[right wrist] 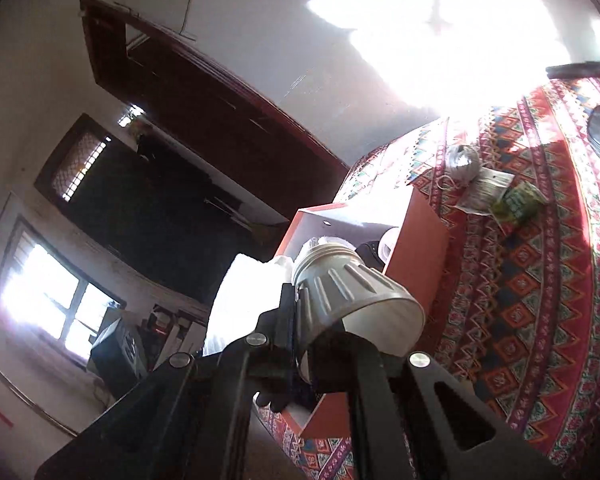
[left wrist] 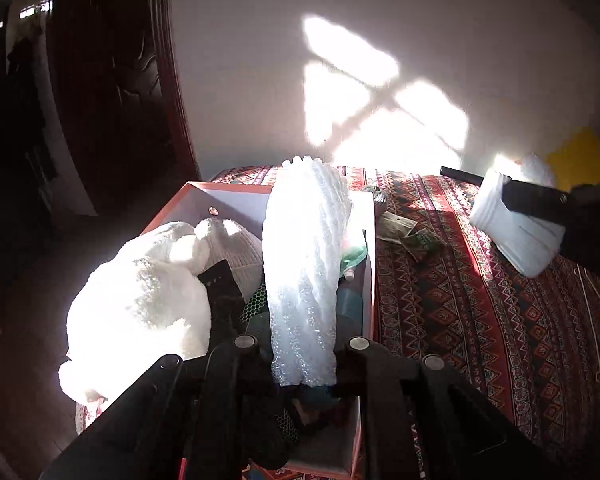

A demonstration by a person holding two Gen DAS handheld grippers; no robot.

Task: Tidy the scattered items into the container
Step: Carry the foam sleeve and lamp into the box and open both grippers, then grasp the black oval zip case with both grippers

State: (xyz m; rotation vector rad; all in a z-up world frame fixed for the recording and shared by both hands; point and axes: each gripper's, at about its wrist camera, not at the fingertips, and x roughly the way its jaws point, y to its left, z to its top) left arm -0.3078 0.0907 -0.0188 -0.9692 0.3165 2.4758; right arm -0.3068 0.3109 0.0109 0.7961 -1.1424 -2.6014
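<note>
Left gripper (left wrist: pixel 304 360) jaws clamped on a white bubble-wrap roll (left wrist: pixel 306 264), standing upright above the orange cardboard box (left wrist: pixel 370 264). Right gripper (right wrist: pixel 324 344) jaws closed around a ribbed white plastic lamp shade (right wrist: pixel 352 300), held at 3 o'clock of the box over the red patterned bedspread (left wrist: pixel 480 320). Best to lower the roll into the gap at 3 o'clock of the white plush toy (left wrist: pixel 140 292), clear of the rim. Little room inside; box near the bed's edge at 9 o'clock. Green packets (left wrist: pixel 420 240) and a string ball (right wrist: pixel 464 162) still out at 1 o'clock.
</note>
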